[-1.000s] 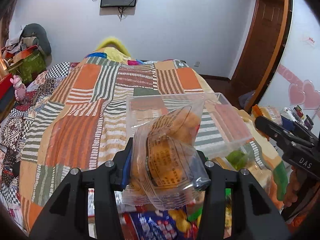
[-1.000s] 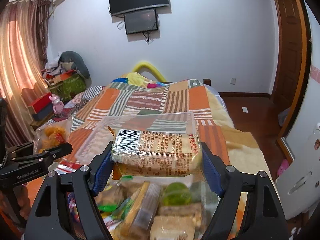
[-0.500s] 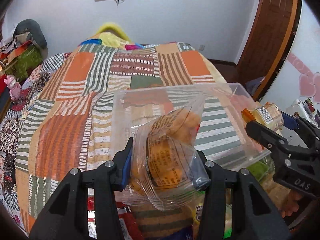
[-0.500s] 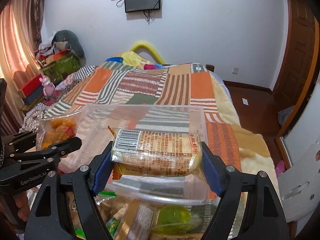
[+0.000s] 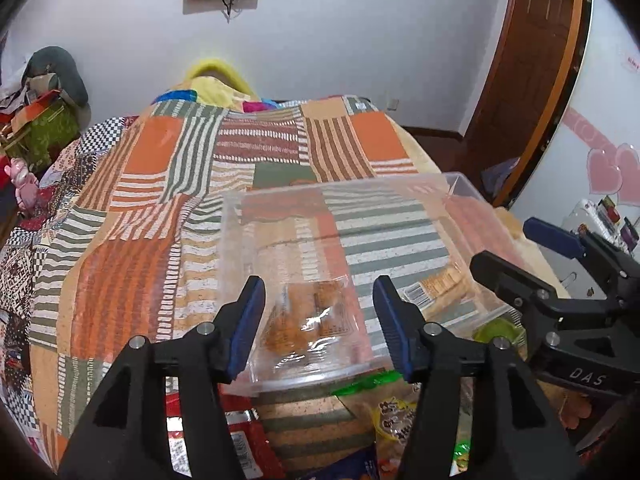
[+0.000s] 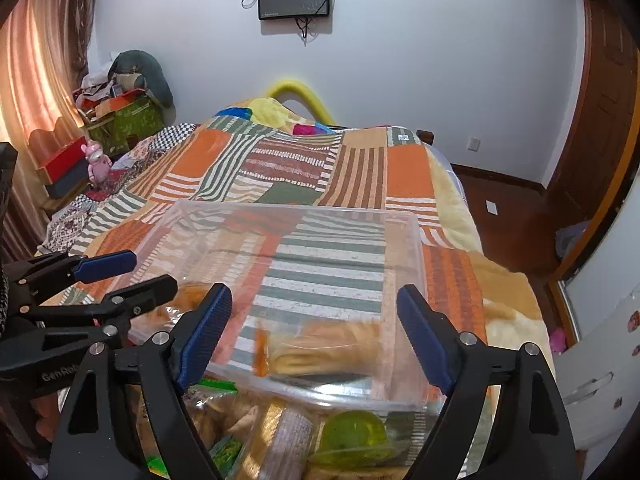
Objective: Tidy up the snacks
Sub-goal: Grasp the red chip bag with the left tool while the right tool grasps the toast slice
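Note:
A clear plastic bin (image 5: pixel 460 200) (image 6: pixel 412 240) sits on the patchwork bedspread. My left gripper (image 5: pixel 320 312) is open above its near left part; a clear bag of orange snacks (image 5: pixel 304 320) lies inside the bin between the fingers. My right gripper (image 6: pixel 316 328) is open over the near right part; a long pack of biscuits (image 6: pixel 324 352) lies blurred inside the bin below it, also showing in the left wrist view (image 5: pixel 436 288). Each gripper shows in the other's view, the right (image 5: pixel 540 264) and the left (image 6: pixel 116 276).
Loose snack packs lie on the bed in front of the bin: a green jelly cup (image 6: pixel 352 436), a red pack (image 5: pixel 240 440), a yellow pack (image 5: pixel 396 416) and several others. The bedspread (image 5: pixel 140 240) stretches beyond. A wooden door (image 5: pixel 532 60) stands at right.
Both grippers have opened over the bin. The orange snack bag and the biscuit pack have dropped from the fingers into the bin.

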The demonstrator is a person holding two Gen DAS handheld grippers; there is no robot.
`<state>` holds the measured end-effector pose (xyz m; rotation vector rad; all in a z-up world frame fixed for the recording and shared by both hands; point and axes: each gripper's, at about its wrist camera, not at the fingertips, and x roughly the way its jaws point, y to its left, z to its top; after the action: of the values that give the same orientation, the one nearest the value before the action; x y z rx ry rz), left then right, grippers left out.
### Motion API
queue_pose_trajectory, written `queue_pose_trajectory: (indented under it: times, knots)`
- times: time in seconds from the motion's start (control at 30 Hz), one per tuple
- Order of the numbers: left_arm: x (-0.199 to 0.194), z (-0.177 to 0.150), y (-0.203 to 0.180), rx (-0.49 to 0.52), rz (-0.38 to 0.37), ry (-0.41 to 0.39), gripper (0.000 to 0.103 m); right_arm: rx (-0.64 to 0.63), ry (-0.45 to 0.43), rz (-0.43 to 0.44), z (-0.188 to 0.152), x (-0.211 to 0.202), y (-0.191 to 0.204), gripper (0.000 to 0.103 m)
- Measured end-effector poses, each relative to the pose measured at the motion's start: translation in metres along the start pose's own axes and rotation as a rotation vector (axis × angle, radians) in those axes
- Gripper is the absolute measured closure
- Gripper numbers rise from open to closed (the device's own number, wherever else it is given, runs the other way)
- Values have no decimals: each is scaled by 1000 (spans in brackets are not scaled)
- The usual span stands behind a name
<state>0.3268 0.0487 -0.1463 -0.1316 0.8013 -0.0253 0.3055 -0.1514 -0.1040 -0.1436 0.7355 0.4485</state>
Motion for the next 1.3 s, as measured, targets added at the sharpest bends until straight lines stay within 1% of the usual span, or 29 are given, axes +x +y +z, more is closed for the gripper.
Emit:
queue_pose_trajectory:
  times: [0.17, 0.23, 0.33, 0.47, 0.67, 0.77, 0.87, 0.93, 1.0, 1.07, 1.17, 1.3]
  knots:
    - [-30, 0, 7, -4, 11, -57, 44, 10, -32, 4, 1, -17, 1, 19]
    - [-45, -2, 10, -5, 22, -82, 37, 14, -45, 9, 1, -24, 1, 19]
    - [-65, -8, 18, -13, 54, -120, 32, 22, -68, 8, -1, -36, 0, 19]
    - [-85, -20, 32, -20, 64, -128, 29, 42, -93, 15, -8, -50, -3, 17]
    - [-103, -45, 54, -17, 85, -93, 28, 33, -107, -5, -23, -65, -2, 16]
    - [-108, -61, 69, -39, 94, -88, 27, 27, -103, -10, -31, -70, -2, 16]
    - [-110, -80, 87, -80, 90, -63, 25, 27, -93, -14, -40, -73, -3, 16]
    - [-111, -90, 95, -86, 100, -50, 25, 31, -81, -20, -48, -73, -4, 16]
    - [-108, -103, 103, -80, 135, -28, 25, 37, -66, -24, -56, -73, -6, 16]
    - [-102, -111, 109, -80, 146, 0, 25, 43, -46, -30, -65, -72, -7, 16]
    - [-93, -122, 119, -99, 140, 40, 25, 56, -12, -37, -79, -69, -12, 16]
    - [-83, -128, 123, -106, 127, 46, 25, 74, 37, -52, -96, -64, -15, 16]
